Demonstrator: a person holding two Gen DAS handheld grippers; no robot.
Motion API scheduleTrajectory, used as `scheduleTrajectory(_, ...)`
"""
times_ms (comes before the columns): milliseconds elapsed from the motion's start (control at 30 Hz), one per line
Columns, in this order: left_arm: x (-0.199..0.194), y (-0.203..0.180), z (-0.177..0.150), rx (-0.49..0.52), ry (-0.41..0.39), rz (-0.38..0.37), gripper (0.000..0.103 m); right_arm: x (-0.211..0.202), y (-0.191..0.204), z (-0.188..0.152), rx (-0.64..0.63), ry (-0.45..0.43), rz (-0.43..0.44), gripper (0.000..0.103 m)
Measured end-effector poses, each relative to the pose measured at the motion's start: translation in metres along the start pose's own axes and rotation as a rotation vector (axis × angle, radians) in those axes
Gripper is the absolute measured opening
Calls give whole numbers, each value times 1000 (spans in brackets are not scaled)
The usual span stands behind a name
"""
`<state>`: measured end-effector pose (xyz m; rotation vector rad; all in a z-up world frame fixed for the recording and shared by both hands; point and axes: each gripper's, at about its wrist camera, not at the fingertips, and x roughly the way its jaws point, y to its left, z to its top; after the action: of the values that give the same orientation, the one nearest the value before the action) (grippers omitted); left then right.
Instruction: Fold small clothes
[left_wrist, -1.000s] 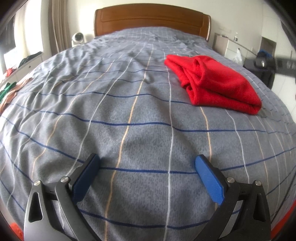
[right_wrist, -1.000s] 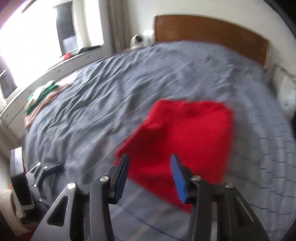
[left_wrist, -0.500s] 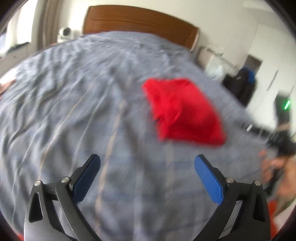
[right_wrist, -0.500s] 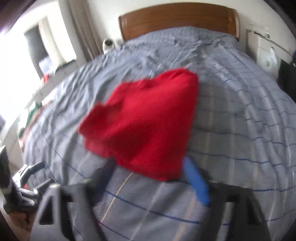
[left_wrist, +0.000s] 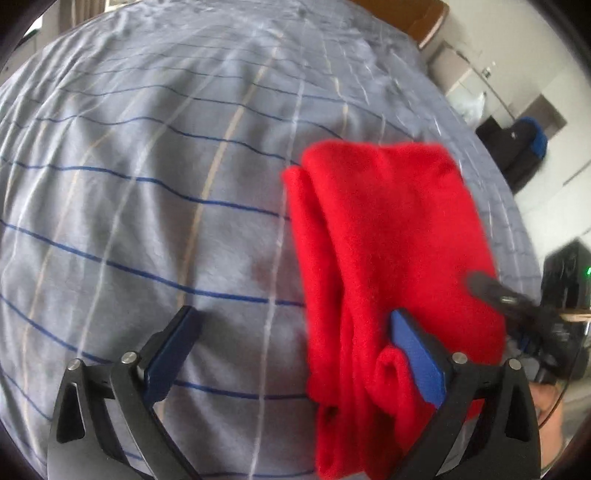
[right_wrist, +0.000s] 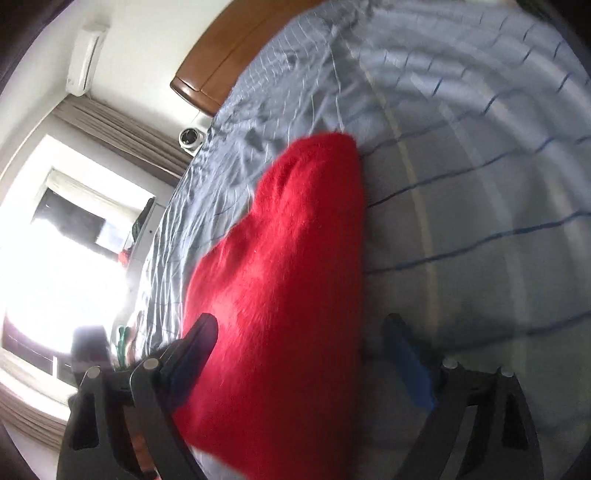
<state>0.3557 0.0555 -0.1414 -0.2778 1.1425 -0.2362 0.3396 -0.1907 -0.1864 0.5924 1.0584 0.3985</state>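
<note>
A folded red garment (left_wrist: 391, 236) lies on the grey striped bed cover (left_wrist: 147, 166). My left gripper (left_wrist: 293, 321) is open just above the bed, and its right finger (left_wrist: 417, 354) lies over the garment's near left folds while the left finger is over bare cover. A dark finger (left_wrist: 491, 291) of the right gripper shows at the garment's right edge. In the right wrist view, the red garment (right_wrist: 288, 266) fills the space between the fingers of my right gripper (right_wrist: 301, 325). Its jaws stand wide, are closing, and do not press on the cloth.
A wooden headboard (right_wrist: 221, 55) is at the bed's far end. A white nightstand (left_wrist: 461, 77) and a black and blue bag (left_wrist: 521, 147) stand beside the bed. A bright window (right_wrist: 55, 258), curtains (right_wrist: 122, 136) and a small white device (right_wrist: 190, 138) are on the other side.
Both grippers have come in close to the red garment, which now fills the lower part of each view. The right gripper rolled, dropped lower, and its jaws went from narrow to wide.
</note>
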Motion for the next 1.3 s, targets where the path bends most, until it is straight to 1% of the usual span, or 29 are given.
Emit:
scheduleTrajectory(33,0,-5,-2,11,-6,-11,98,6,8,-2,-50,11,-31,69)
scheduleTrajectory(67,2,-12,-5,27,-4,-15,88,10,24,-5,-143,4,-115,53)
scheduleTrajectory(100,5,-17,-6,48,-1,-16,48,11,37,-9,-218,-15,-179,47)
scheduleTrajectory(133,6,-25,-7,75,2,-36,26,11,52,-13,-294,-37,-237,40)
scheduleTrajectory(167,2,-33,-7,96,-18,0,25,11,70,-20,-389,-65,-306,38)
scheduleTrajectory(200,-2,-38,-7,106,-31,16,22,11,85,-26,-466,-88,-355,36)
scheduleTrajectory(267,-20,-44,-3,109,-73,2,21,6,111,-33,-571,-146,-407,33)
scheduleTrajectory(333,-47,-48,3,117,-130,-23,21,-7,127,-29,-596,-198,-393,32)
scheduleTrajectory(400,-84,-56,11,137,-210,-39,21,-25,146,-26,-619,-261,-369,32)
scheduleTrajectory(500,-118,-60,19,162,-274,-58,21,-58,169,-18,-632,-354,-322,32)
scheduleTrajectory(533,-126,-61,19,173,-279,-53,23,-66,173,-16,-626,-376,-307,32)
scheduleTrajectory(567,-122,-62,19,179,-271,-44,26,-72,177,-13,-615,-388,-290,32)
scheduleTrajectory(600,-115,-61,16,182,-247,-31,35,-77,177,-12,-596,-388,-275,32)
scheduleTrajectory(633,-102,-55,9,177,-202,-1,46,-75,174,-10,-571,-374,-265,34)
scheduleTrajectory(667,-88,-50,-1,168,-166,41,50,-69,170,-9,-549,-349,-263,40)
scheduleTrajectory(700,-75,-41,-18,164,-135,108,53,-58,158,-10,-513,-292,-273,45)
scheduleTrajectory(733,-72,-34,-28,167,-129,144,53,-50,146,-14,-482,-244,-292,58)
scheduleTrajectory(767,-72,-27,-49,178,-141,186,53,-45,133,-22,-452,-205,-316,73)
scheduleTrajectory(800,-78,-20,-74,188,-176,209,55,-44,117,-35,-428,-184,-334,78)
scheduleTrajectory(833,-85,-15,-89,192,-200,218,68,-47,105,-49,-420,-181,-347,81)
scheduleTrajectory(867,-96,-12,-113,195,-244,231,76,-53,92,-67,-413,-178,-368,84)
scheduleTrajectory(900,-106,-11,-129,195,-281,246,91,-60,80,-84,-404,-173,-389,86)
scheduleTrajectory(933,-123,-13,-152,199,-344,274,100,-65,71,-97,-394,-167,-405,92)
scheduleTrajectory(967,-133,-17,-168,206,-389,289,101,-75,61,-117,-376,-163,-423,93)
scheduleTrajectory(1000,-144,-23,-183,223,-430,304,101,-82,53,-128,-364,-165,-429,93)
scheduleTrajectory(1067,-154,-33,-200,261,-464,328,102,-103,48,-155,-350,-179,-434,94)
scheduleTrajectory(1100,-161,-40,-207,275,-475,339,102,-112,46,-162,-350,-190,-442,95)
scheduleTrajectory(1167,-169,-50,-208,271,-477,350,102,-135,53,-180,-360,-228,-457,100)
scheduleTrajectory(1300,-184,-63,-213,210,-458,364,103,-167,88,-208,-443,-292,-451,102)
